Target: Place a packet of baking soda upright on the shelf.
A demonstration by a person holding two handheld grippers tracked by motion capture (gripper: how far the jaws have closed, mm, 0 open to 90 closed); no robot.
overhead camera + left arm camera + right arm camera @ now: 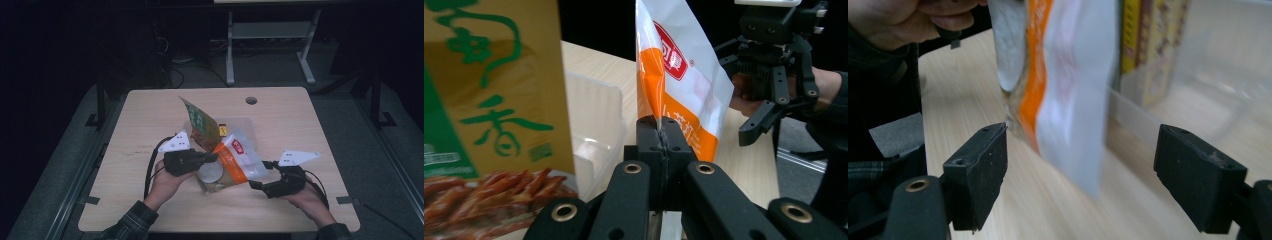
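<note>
A pale wooden surface (150, 120) carries the work, with a round cable hole (251, 100) near its far edge. A clear plastic bin (245, 125) sits around its middle; in the left gripper view its see-through wall (596, 125) stands just behind the gripper.

A green-and-tan snack packet (200, 125) with printed characters stands tilted at the bin's left side, and in the left gripper view it looms large in the near left (494, 100).

The orange-and-white snack bag (237, 160) hangs between the two grippers, at the near side of the bin and partly above the surface. A pale round shape (210, 171) shows just beside it, under the left gripper; what it is cannot be told.

The left gripper (212, 158) is clamped tight on the bag's edge, the jaws pressed together with the seam pinched between them (663, 137).

The right gripper (257, 175) has its jaws spread wide. In the right gripper view the bag's lower corner (1073, 115) hangs blurred between the pads (979, 172) without touching either.
</note>
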